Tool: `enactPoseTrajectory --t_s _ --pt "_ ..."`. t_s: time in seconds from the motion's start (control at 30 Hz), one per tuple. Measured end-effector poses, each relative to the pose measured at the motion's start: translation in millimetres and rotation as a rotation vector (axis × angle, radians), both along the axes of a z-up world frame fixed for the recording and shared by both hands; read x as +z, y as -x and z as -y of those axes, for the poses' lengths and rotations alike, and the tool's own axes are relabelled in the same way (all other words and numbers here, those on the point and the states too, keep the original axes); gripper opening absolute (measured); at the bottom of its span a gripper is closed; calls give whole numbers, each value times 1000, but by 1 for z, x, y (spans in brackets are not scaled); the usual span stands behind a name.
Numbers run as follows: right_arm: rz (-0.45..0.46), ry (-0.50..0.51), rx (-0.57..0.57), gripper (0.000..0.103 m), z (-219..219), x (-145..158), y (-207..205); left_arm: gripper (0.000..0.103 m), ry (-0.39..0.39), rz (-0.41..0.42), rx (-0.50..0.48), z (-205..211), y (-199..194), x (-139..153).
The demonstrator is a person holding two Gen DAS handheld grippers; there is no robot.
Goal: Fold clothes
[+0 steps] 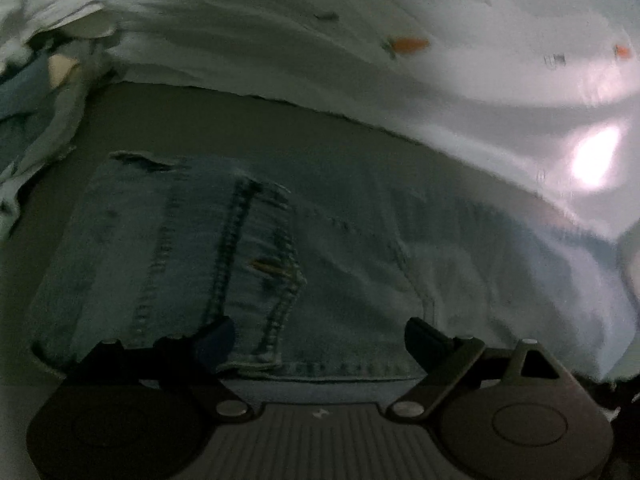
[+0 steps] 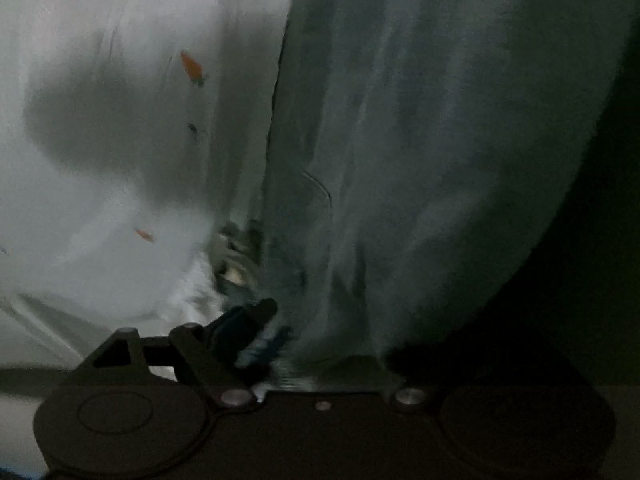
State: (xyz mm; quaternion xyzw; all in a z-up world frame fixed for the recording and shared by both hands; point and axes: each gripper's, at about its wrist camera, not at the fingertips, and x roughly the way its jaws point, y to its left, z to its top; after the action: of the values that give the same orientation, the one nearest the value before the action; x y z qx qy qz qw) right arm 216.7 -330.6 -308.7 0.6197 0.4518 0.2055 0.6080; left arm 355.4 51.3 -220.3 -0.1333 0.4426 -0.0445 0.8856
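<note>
Light blue jeans (image 1: 280,240) lie flat on a brown surface (image 1: 240,120), seams and waistband towards me. My left gripper (image 1: 320,340) hovers over the waistband edge, jaws wide apart with nothing pinched. In the right wrist view a blurred fold of the jeans (image 2: 400,160) rises right in front of the camera. My right gripper (image 2: 332,332) is spread wide with denim bunched between the jaws. Its left fingertip (image 2: 256,316) stands beside the cloth, and the other finger is lost in shadow.
A white sheet printed with small orange carrots (image 1: 360,60) lies rumpled behind the jeans and fills the left of the right wrist view (image 2: 100,160). A heap of pale and blue clothes (image 1: 32,80) sits at the far left. The scene is dim.
</note>
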Motion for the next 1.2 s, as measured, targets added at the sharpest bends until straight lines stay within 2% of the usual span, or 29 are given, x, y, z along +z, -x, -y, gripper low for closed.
enactPoseTrajectory --t_s 0.1,0.2,0.27,0.37,0.47,0.5,0.6,0.67,0.77,0.83,0.87,1.03,1.2 --pt "-37 2 -7 76 10 1 5 92 31 -1 82 -22 15 7" --pt "-65 4 -18 76 16 4 5 92 63 -8 143 -46 35 10" --pt "-68 68 -10 80 20 14 12 92 71 -14 174 -58 47 10" --pt "-20 240 -13 81 45 39 27 93 104 -32 235 -76 61 3" --pt "95 518 -48 82 51 82 32 93 196 -74 340 -93 70 -14" --pt "136 618 -61 85 52 95 34 93 245 -87 377 -99 70 -20" --pt "279 923 2 101 34 124 24 93 374 -86 449 -110 71 -34" --pt "296 1039 45 101 24 124 12 95 431 -65 461 -114 67 -40" --pt "270 1040 48 101 25 109 8 98 523 -34 431 -114 60 -47" --pt "242 1023 51 101 22 95 -2 100 543 -26 414 -114 53 -49" --pt "233 1038 55 102 22 93 -2 101 543 -24 410 -113 50 -49" --pt "251 1244 117 102 8 76 -23 103 574 -9 426 -115 44 -53" --pt "206 1249 93 103 12 57 -34 102 641 4 437 -120 38 -55"
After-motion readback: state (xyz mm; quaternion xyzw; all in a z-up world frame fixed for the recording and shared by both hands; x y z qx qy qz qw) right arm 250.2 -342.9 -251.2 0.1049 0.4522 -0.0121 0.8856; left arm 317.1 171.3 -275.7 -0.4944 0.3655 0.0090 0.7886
